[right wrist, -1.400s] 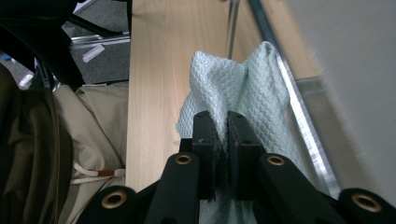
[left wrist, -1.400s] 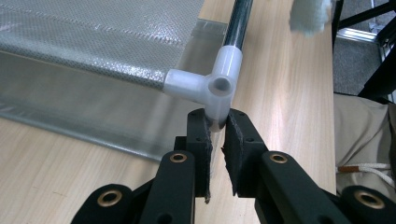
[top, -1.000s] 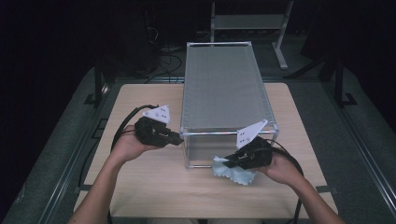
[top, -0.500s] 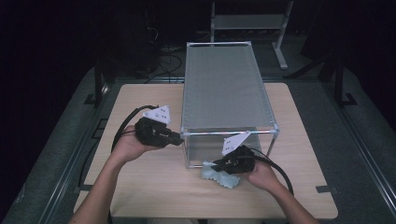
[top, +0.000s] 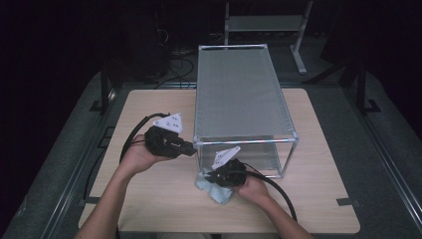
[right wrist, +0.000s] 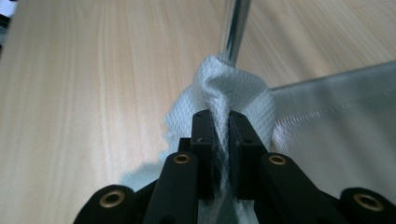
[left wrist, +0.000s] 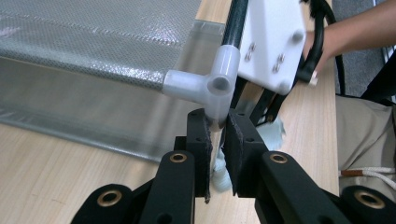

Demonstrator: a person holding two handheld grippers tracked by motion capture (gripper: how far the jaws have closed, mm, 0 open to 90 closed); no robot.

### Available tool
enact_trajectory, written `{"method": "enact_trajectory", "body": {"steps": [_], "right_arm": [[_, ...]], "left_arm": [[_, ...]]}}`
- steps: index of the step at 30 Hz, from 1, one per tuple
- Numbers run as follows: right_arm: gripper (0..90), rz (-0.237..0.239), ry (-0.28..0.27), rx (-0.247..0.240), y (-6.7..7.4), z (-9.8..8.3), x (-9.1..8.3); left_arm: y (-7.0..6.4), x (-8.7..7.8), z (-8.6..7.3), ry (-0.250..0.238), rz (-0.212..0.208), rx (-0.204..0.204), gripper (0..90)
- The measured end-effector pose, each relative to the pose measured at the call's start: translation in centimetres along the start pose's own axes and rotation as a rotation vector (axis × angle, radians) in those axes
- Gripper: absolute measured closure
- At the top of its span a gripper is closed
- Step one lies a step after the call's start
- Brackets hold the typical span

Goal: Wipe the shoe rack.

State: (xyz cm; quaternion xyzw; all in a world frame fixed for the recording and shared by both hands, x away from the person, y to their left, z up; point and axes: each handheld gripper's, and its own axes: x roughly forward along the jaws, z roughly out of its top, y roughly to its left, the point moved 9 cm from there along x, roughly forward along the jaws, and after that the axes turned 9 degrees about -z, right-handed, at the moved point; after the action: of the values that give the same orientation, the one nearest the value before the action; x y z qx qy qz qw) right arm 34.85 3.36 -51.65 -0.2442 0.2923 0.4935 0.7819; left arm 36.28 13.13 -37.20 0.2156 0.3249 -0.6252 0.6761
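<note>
While the left gripper [left wrist: 215, 140] fingers clamp the rack's [top: 239, 94] near corner post [left wrist: 218, 91], the right gripper [right wrist: 219, 128] fingers pinch a pale blue cloth [top: 215, 186], on the bench [top: 318, 199] at lower centre, against that post's foot.

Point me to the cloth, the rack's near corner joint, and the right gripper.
cloth [right wrist: 224, 93], right gripper view, on the bunched fold above the jaws.
corner joint [left wrist: 212, 88], left gripper view, on its white plastic body.
right gripper [top: 209, 175], high view, at its tips over the cloth.

Right gripper [top: 211, 175] clamping cloth [top: 215, 189] beside rack [top: 239, 89]
</note>
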Motion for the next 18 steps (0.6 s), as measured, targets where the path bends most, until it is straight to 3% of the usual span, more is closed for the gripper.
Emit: {"method": "enact_trajectory", "body": {"steps": [3,8,10,15,18], "right_arm": [[81.8,-0.002,0.002,0.017,-0.5,-0.5,-0.2],[82.0,-0.049,0.042,0.016,-2.3,-2.9,-2.5],[82.0,-0.048,0.035,0.041,-2.4,-3.2,-2.7],[82.0,-0.052,0.01,0.022,-1.7,-2.1,-1.5],[81.9,-0.064,0.025,0.006,-1.9,-2.7,-2.1]], "left_arm": [[0.0,-0.1,-0.1,0.005,0.003,0.005,80.3],[-0.1,-0.1,-0.1,0.0,-0.001,0.004,80.3],[-0.2,0.1,0.0,-0.009,-0.005,0.002,80.3],[-0.1,-0.2,-0.2,-0.007,-0.006,-0.005,80.3],[-0.1,-0.6,-0.4,-0.012,-0.014,-0.002,80.8]]}}
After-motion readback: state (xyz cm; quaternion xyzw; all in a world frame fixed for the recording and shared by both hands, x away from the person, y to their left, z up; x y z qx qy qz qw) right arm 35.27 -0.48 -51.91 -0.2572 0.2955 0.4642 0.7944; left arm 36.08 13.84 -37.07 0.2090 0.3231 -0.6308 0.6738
